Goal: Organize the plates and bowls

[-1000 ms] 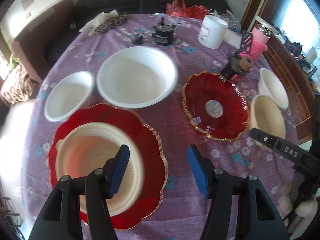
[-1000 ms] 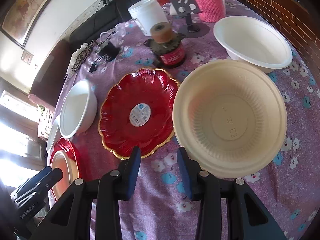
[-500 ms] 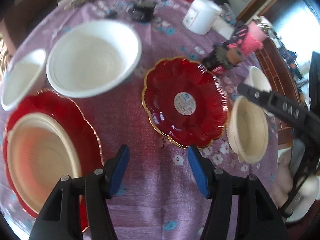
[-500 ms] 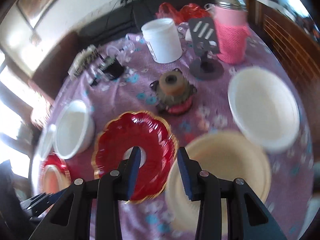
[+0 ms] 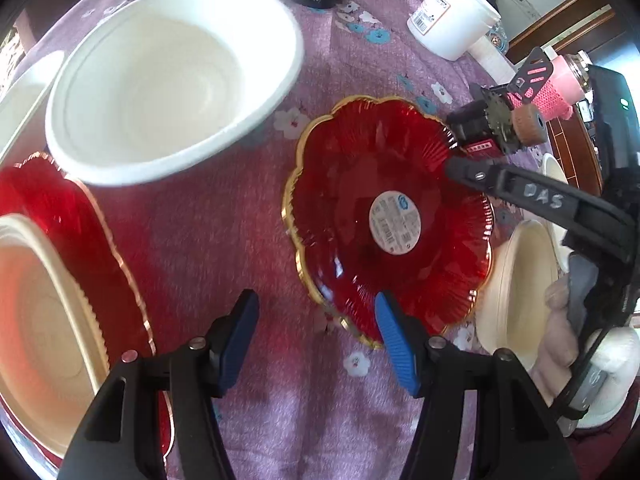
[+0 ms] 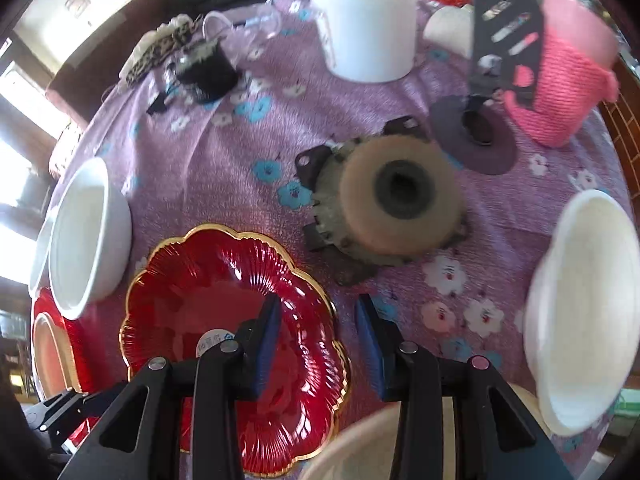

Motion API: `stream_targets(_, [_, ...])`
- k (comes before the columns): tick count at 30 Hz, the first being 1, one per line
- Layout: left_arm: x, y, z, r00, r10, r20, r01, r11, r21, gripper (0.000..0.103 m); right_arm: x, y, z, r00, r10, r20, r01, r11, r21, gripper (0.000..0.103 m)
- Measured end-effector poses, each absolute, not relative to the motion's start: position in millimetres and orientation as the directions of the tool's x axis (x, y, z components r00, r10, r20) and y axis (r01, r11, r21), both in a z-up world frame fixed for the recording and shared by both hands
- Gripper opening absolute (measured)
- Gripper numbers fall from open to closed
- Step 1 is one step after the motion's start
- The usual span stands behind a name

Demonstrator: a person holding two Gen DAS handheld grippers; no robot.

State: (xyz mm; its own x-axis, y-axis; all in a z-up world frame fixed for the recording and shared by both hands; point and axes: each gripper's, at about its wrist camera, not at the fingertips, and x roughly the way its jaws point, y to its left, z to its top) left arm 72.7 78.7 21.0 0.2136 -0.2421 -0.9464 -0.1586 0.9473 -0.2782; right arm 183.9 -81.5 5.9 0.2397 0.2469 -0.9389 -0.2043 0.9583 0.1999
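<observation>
Surface: a round table under a purple tablecloth (image 5: 208, 216) printed with white and blue flowers; a dark sofa and pale wall lie beyond it.
Left gripper (image 5: 316, 328): black arms with ribbed blue pads, jaws wide apart and empty, hovering above the cloth.
Right gripper (image 6: 316, 332): same build, jaws parted fairly narrowly and empty; its left finger sits over the red plate, its right finger over bare cloth.
Red plate (image 5: 388, 220): glossy, translucent, ribbed, with a scalloped gold rim and a round white sticker at its centre; it lies flat, hollow side up, ahead and right of the left jaws, its near rim just past the right pad. Being round, it has no long axis.
Large white bowl (image 5: 176, 84): smooth, matte, round, mouth up, ahead and left of the left jaws.
Cream bowl (image 5: 40, 328): ridged wall, mouth up, nested on a second red plate (image 5: 80, 224) far left of the left jaws.
Second cream bowl (image 5: 516, 292): right of the left jaws, just beside the red plate.
White bowl (image 6: 588, 308): smooth, far right of the right jaws.
Small white bowl (image 5: 24, 92): at the far left edge, beside the large white bowl.
Tub (image 6: 364, 20): white plastic cylinder, far ahead.
Pink holder (image 6: 560, 68): knitted, upright, ahead right.
</observation>
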Motion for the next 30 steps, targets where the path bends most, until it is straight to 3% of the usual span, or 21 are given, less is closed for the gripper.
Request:
stream_targets(4, [78, 74, 17, 0.233, -0.198, -0.952, -0.151, 0.960, -0.237, 0.059, 185, -76, -1, 0.221, 0.263, -0.939, -0.225, 0.951, 0.214, 0.040])
stream_targets(6, [81, 74, 17, 0.244, -0.188, -0.951, -0.146, 0.963, -0.228, 0.059, 184, -76, 0, 0.210, 0.284, -0.935, -0.232, 0.944, 0.235, 0.030])
stream_targets(11, [78, 87, 15, 0.253, -0.145, -0.956, -0.173, 0.966, -0.193, 0.020, 179, -76, 6, 0.195, 0.299, -0.934, -0.227, 0.940, 0.253, 0.022])
stream_targets(15, [72, 103, 23, 0.300, -0.181, -0.937, -0.188, 0.952, -0.243, 0.015, 172, -85, 9, 0.177, 0.340, -0.924, -0.196, 0.932, 0.305, 0.015])
stream_targets(30, [38, 126, 69, 0.395, -0.216, -0.893, -0.165, 0.940, -0.300, 0.012, 117, -91, 62, 0.292, 0.412, -0.863, -0.163, 0.910, 0.380, 0.010])
